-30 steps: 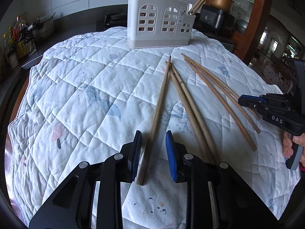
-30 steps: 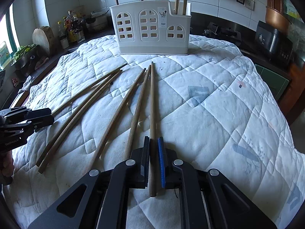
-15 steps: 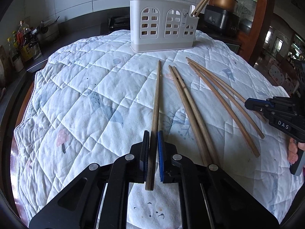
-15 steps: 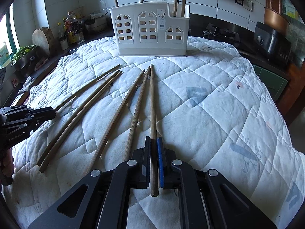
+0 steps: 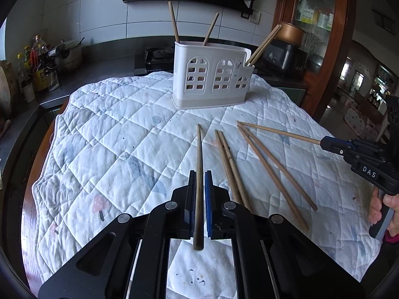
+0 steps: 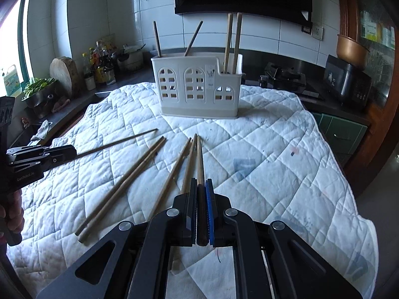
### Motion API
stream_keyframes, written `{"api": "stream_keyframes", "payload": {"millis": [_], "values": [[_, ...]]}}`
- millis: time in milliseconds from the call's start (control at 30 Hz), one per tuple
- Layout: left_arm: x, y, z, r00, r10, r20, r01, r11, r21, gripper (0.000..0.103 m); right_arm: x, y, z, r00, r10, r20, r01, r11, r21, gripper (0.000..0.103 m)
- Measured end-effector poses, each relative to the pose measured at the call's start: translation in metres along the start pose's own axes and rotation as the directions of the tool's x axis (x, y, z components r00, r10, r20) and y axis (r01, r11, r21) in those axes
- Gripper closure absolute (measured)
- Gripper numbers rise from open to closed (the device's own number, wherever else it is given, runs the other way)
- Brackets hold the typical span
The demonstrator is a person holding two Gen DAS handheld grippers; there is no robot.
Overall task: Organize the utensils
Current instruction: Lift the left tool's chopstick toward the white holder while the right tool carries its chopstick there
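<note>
1. On the quilted cloth [image 5: 119, 134] over the counter, a white holder [image 5: 212, 79] stood at the far side, with four chopsticks leaning out of its top.
2. Nearer the cameras, four loose chopsticks lay on the cloth in two pairs: pair one [image 5: 230, 167] close together, pair two [image 5: 274, 172] splayed beside it.
3. The left claw [image 5: 200, 191] was closed on a dark chopstick [image 5: 199, 154], clamped between its blue pads, with the tip pointing toward the holder and the butt end sticking out behind the pads.
4. The right claw [image 6: 201, 199] was likewise clamped on its own chopstick [image 6: 199, 157], which ran straight forward toward the holder.
5. From the left wrist view, the right claw appeared at the right edge, its chopstick raised off the cloth and angled over pair two.
6. Bottles [image 6: 99, 67] and a cutting board [image 6: 62, 72] stood on the dark worktop beyond the cloth, well apart from the holder.
</note>
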State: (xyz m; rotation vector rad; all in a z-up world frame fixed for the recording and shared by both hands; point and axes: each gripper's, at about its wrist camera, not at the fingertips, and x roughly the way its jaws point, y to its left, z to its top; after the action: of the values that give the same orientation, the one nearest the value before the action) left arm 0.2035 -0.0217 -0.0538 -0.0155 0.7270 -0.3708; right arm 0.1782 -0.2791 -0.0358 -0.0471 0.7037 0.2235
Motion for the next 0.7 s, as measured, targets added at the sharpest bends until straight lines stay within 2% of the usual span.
{"api": "stream_keyframes", "payload": {"millis": [233,300,433,533,700], "values": [[-0.005,0.000,0.016,0.999,-0.042,0.020,0.043,0.999,-0.013,0.098,-0.013,0.001,0.030,0.998,0.004,0.063,-0.004,1.000,-0.007,0.096],[-0.004,0.000,0.013,0.998,-0.060,0.000,0.060,0.998,-0.012,0.098,-0.016,0.003,0.037,0.997,0.004,0.077,-0.003,1.000,-0.019,0.096],[0.002,0.002,-0.002,0.998,-0.033,-0.051,0.033,0.999,0.002,0.094,-0.020,0.007,0.049,0.996,0.005,0.094,-0.001,0.999,-0.042,0.096],[0.011,0.005,-0.015,0.994,-0.040,-0.098,0.040,0.999,-0.005,0.094,-0.021,0.009,0.053,0.995,0.006,0.099,0.000,0.999,-0.051,0.096],[0.029,0.007,-0.032,0.988,-0.008,-0.152,0.008,1.000,-0.001,0.094,-0.021,0.011,0.052,0.995,0.004,0.098,0.002,0.998,-0.060,0.096]]}}
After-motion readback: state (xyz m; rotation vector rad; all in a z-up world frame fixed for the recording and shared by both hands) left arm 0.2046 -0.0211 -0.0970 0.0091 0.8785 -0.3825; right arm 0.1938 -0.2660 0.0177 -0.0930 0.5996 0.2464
